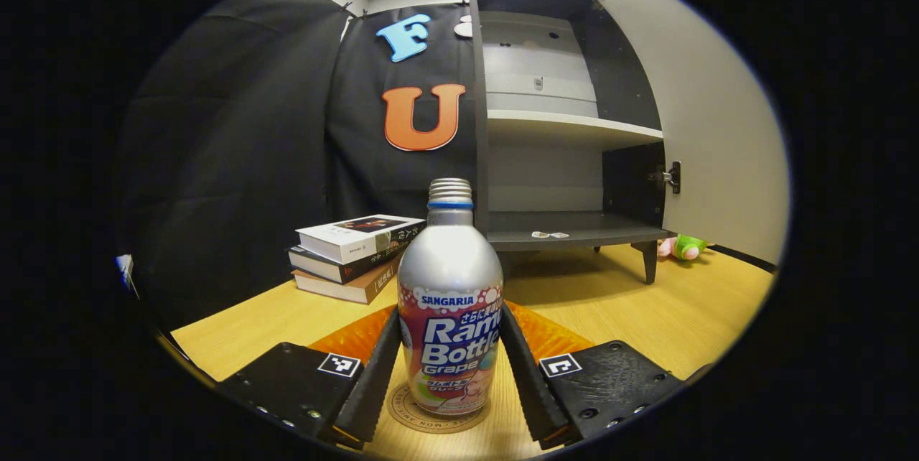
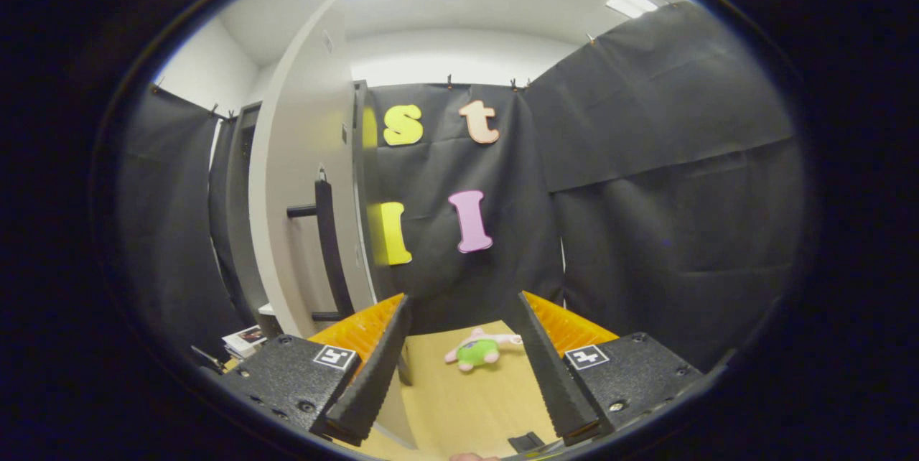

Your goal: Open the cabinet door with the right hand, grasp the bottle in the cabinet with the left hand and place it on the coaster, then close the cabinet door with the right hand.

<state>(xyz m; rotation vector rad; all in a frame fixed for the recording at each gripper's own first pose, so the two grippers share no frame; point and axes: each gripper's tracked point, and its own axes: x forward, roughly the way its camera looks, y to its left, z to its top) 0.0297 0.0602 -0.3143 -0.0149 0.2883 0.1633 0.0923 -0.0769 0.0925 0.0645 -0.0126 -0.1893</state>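
Wooden tabletop (image 1: pixel 682 317) carries the open cabinet (image 1: pixel 567 123) and a stack of books (image 1: pixel 352 253); the bottle (image 1: pixel 450 303) stands upright on the coaster (image 1: pixel 431 414), grasped by the left gripper (image 1: pixel 450 368). Beside the cabinet door (image 2: pixel 301 210), the right gripper (image 2: pixel 463 375) is spread wide, holding nothing.
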